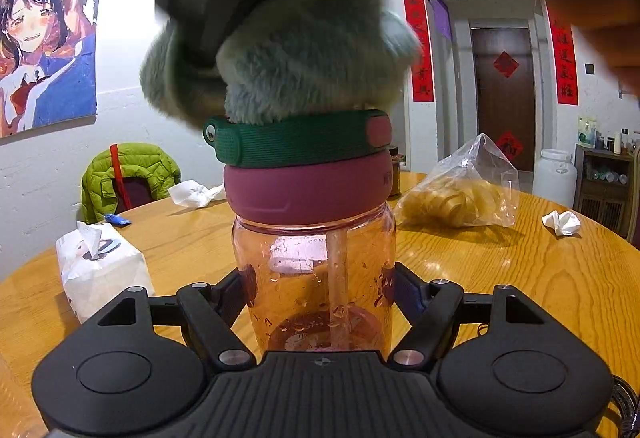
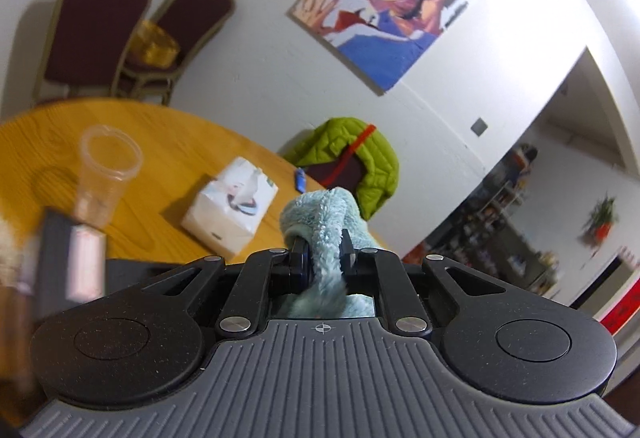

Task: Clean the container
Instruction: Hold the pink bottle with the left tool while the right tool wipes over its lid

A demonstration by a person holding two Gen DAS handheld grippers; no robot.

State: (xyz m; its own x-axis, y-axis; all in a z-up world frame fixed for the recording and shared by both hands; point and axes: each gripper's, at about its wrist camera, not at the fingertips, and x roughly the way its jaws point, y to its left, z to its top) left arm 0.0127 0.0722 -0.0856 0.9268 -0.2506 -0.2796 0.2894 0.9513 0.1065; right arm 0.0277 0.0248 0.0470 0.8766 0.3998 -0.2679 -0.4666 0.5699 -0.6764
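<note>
Atop the left-gripped bottle rests the cloth; only right view shows fingers pinching it.

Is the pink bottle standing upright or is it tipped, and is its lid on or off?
Upright, lid on. The pink bottle stands straight on the table, with its lid seated level on top.

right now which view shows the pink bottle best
The left wrist view: the pink bottle fills the centre, clamped in the left gripper, with the cloth on its lid. The right wrist view shows only the cloth, no bottle.
</note>
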